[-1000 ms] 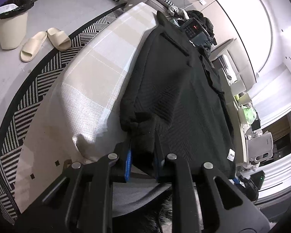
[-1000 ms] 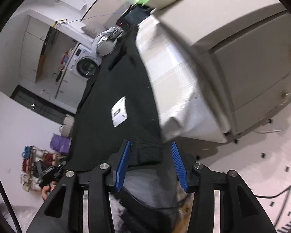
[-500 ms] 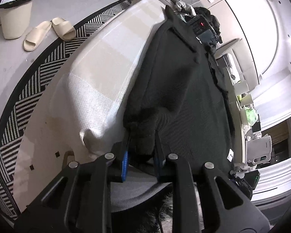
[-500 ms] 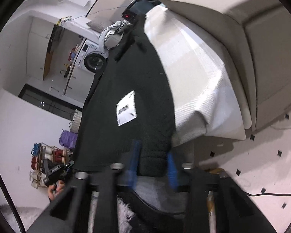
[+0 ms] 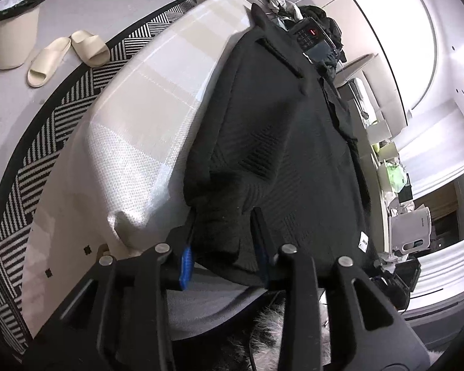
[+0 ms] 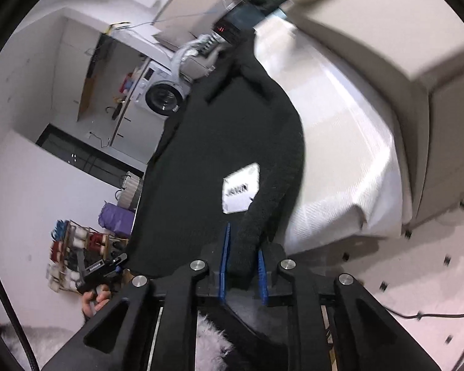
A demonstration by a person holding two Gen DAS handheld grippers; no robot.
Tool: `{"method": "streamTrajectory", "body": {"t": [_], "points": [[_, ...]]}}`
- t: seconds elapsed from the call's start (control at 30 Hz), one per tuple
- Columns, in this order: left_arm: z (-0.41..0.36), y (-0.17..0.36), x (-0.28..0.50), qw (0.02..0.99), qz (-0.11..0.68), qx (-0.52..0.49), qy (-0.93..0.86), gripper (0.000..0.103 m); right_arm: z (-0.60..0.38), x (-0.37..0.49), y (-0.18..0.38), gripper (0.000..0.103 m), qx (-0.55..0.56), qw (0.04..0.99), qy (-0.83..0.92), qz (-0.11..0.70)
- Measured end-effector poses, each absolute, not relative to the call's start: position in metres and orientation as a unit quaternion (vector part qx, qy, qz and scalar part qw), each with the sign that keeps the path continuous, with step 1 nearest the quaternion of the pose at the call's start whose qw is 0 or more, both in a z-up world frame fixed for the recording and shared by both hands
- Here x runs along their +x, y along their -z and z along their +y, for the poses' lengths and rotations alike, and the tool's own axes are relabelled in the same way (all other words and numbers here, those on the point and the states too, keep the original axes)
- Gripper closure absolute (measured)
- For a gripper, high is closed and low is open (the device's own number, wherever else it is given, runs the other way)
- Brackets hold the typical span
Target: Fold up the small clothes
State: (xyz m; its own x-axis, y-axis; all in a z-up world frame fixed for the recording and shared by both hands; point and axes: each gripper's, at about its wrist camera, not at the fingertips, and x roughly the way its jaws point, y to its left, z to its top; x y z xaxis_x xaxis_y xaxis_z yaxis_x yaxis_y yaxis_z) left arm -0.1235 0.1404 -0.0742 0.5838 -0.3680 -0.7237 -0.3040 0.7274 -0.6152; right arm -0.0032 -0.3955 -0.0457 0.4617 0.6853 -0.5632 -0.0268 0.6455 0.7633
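A black knit garment (image 5: 281,142) lies lengthwise on a table under a white-and-beige cloth (image 5: 145,117). It has a white label (image 6: 241,188) near its near hem. My left gripper (image 5: 224,238) is shut on the garment's near left hem corner. My right gripper (image 6: 243,258) is shut on the near right hem corner (image 6: 247,247), which is lifted and bunched between the blue pads. The left gripper also shows in the right wrist view (image 6: 100,270), held in a hand.
A dark device with a red display (image 5: 312,35) sits at the table's far end. Beige slippers (image 5: 68,54) and a bin (image 5: 10,38) stand on the floor at left, beside a striped rug (image 5: 31,154). A beige cabinet (image 6: 417,61) flanks the table's right side. A washing machine (image 6: 162,95) stands far off.
The right gripper closed on the garment's right hem corner and lifted it. The left gripper stayed shut on the left corner, and its view drew back slightly.
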Motion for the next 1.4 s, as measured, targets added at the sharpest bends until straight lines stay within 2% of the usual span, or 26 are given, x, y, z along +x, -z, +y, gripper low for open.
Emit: {"method": "streamTrajectory", "body": {"t": [0.07, 0.23, 0.3, 0.33, 0.4, 0.57, 0.77, 1.03, 1.23, 1.4], "points": [[0.138, 0.073, -0.121, 0.812, 0.456, -0.363, 0.025, 0.065, -0.396, -0.001, 0.053, 0.084, 0.360, 0.774, -0.230, 0.468], [0.130, 0.070, -0.112, 0.819, 0.456, -0.347, 0.022, 0.064, -0.391, 0.000, 0.057, 0.083, 0.353, 0.780, -0.232, 0.461], [0.127, 0.069, -0.110, 0.821, 0.461, -0.335, 0.018, 0.081, -0.386, -0.001, 0.054, 0.090, 0.337, 0.790, -0.230, 0.457], [0.126, 0.068, -0.110, 0.825, 0.459, -0.328, 0.017, 0.095, -0.385, 0.000, 0.051, 0.094, 0.335, 0.795, -0.229, 0.452], [0.124, 0.062, -0.112, 0.836, 0.446, -0.320, 0.024, 0.098, -0.388, -0.004, 0.047, 0.095, 0.338, 0.801, -0.228, 0.438], [0.124, 0.040, -0.123, 0.856, 0.413, -0.306, 0.042, 0.098, -0.395, -0.008, 0.034, 0.096, 0.344, 0.813, -0.234, 0.408], [0.132, 0.053, -0.132, 0.846, 0.423, -0.323, 0.034, 0.098, -0.400, -0.009, 0.049, 0.096, 0.353, 0.804, -0.218, 0.427], [0.133, 0.022, -0.160, 0.870, 0.364, -0.324, 0.071, 0.099, -0.408, -0.029, 0.025, 0.096, 0.311, 0.818, -0.257, 0.409], [0.146, 0.021, -0.149, 0.864, 0.341, -0.364, 0.065, 0.099, -0.408, -0.013, 0.024, 0.096, 0.336, 0.817, -0.242, 0.402], [0.144, -0.004, -0.121, 0.885, 0.312, -0.339, 0.067, 0.099, -0.406, 0.010, -0.005, 0.096, 0.338, 0.841, -0.229, 0.354]]}}
